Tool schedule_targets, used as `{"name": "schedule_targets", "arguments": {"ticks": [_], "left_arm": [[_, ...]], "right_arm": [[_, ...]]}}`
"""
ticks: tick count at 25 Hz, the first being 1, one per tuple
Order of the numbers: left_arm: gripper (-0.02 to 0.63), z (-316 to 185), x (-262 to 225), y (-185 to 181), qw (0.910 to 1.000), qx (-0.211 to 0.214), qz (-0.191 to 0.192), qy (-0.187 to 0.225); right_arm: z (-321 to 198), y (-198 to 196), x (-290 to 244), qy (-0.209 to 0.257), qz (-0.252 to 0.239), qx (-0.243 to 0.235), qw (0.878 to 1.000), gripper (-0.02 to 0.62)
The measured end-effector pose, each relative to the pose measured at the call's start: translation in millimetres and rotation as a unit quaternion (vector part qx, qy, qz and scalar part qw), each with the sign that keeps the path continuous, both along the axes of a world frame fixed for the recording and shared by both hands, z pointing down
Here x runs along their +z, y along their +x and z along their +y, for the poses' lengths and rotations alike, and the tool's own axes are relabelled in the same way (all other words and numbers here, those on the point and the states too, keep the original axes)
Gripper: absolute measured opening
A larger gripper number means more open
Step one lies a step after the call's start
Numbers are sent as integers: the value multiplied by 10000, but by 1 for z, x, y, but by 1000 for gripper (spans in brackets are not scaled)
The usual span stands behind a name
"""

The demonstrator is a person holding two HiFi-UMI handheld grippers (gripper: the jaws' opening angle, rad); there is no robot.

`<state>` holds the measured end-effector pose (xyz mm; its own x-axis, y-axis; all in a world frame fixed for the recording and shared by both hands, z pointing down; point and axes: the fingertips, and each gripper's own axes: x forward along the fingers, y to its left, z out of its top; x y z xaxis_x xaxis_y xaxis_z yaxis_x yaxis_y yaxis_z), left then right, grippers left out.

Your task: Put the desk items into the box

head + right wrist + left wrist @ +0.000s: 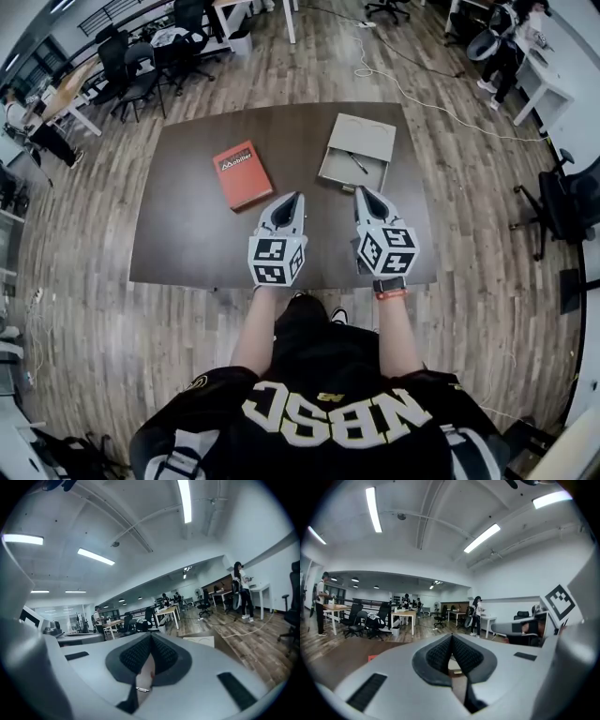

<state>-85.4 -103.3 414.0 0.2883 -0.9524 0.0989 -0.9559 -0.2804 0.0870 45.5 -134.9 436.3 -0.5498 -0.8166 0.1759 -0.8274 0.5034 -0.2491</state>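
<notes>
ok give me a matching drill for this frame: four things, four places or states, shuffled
1. flat red book
2. shallow beige cardboard box
3. dark pen
4. left tool

A. lying inside the box
B. jaws shut, nothing between them
C. lid folded open
D. lying flat, left of the box

Pairs: 1-D, 2-C, 3-A, 4-B

Orange-red book (242, 174) with white lettering, tan box (360, 139), dark brown counter (187, 234), white left hand-held gripper (297, 197) and right hand-held gripper (365, 191) bearing black-and-white square markers, grey-brown plank floor (94, 328)
</notes>
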Motion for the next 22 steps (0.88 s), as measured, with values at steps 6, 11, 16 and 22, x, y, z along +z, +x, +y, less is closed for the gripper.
{"name": "schedule_targets", "arguments": {"ticks": [6,11,16,22], "left_arm": [[15,-46,24,-33,9988,-53,-285,-392],[17,-79,45,-43,9956,268,-511,-733],[26,-91,69,-65,9891,631,-733,-1108],[77,-93,105,-78,9720,1241,-1196,-1594]], "right_arm": [[-40,-22,13,-160,172,-145,9996,9],[-75,-32,23,-287,251,-241,9990,9],[-87,-52,38,-467,358,-344,9977,9],[-98,-67,53,-641,410,-449,9961,9]]}}
